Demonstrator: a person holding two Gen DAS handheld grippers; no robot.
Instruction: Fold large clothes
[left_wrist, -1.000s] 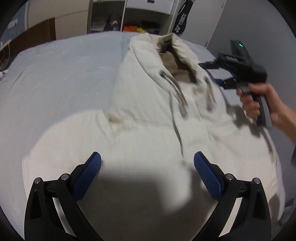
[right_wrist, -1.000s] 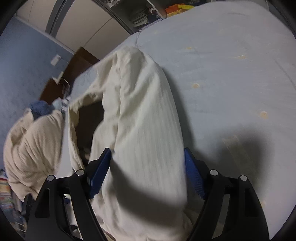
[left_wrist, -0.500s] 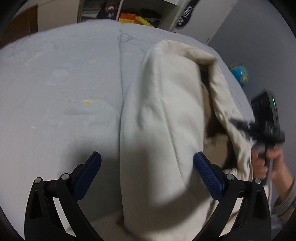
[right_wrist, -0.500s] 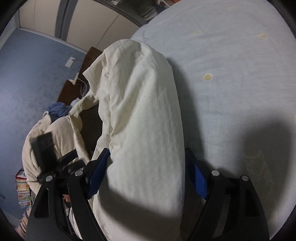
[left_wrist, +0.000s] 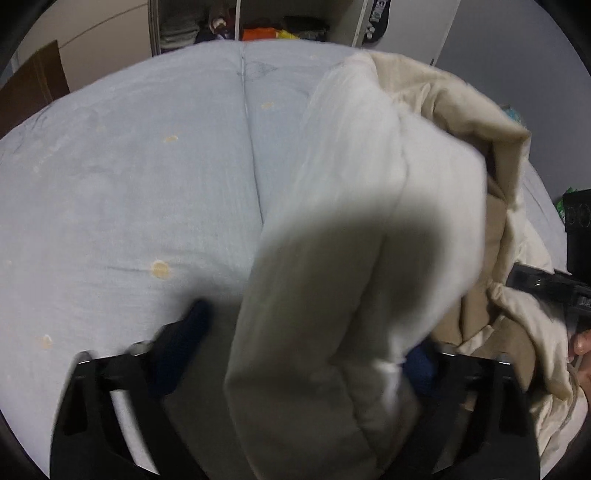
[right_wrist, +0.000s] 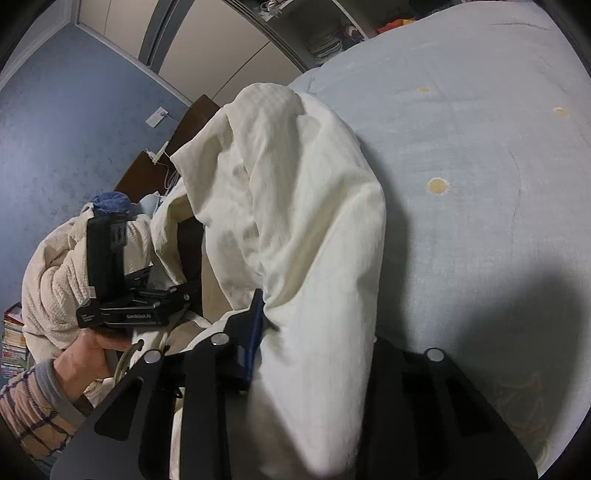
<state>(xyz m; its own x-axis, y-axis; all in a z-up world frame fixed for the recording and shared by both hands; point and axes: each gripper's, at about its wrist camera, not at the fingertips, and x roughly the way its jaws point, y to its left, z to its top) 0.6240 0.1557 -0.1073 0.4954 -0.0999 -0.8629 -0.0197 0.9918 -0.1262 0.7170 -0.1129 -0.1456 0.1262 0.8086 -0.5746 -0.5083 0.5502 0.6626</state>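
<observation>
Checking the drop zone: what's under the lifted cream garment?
Under the cream garment lies the light-blue bedsheet with yellowish spots. The sheet directly beneath the fabric is covered, as is the right gripper far finger.

My L cam's looking fwd along its fingers, v. close to garment; R cam's doing likewise, facing left. Both are sharing garment & bed.

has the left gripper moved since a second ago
Yes. The left gripper has advanced toward the wardrobe shelves: the cream jacket, earlier spread ahead of it, now bunches between its fingers, with the blue bedsheet seam nearer.
</observation>
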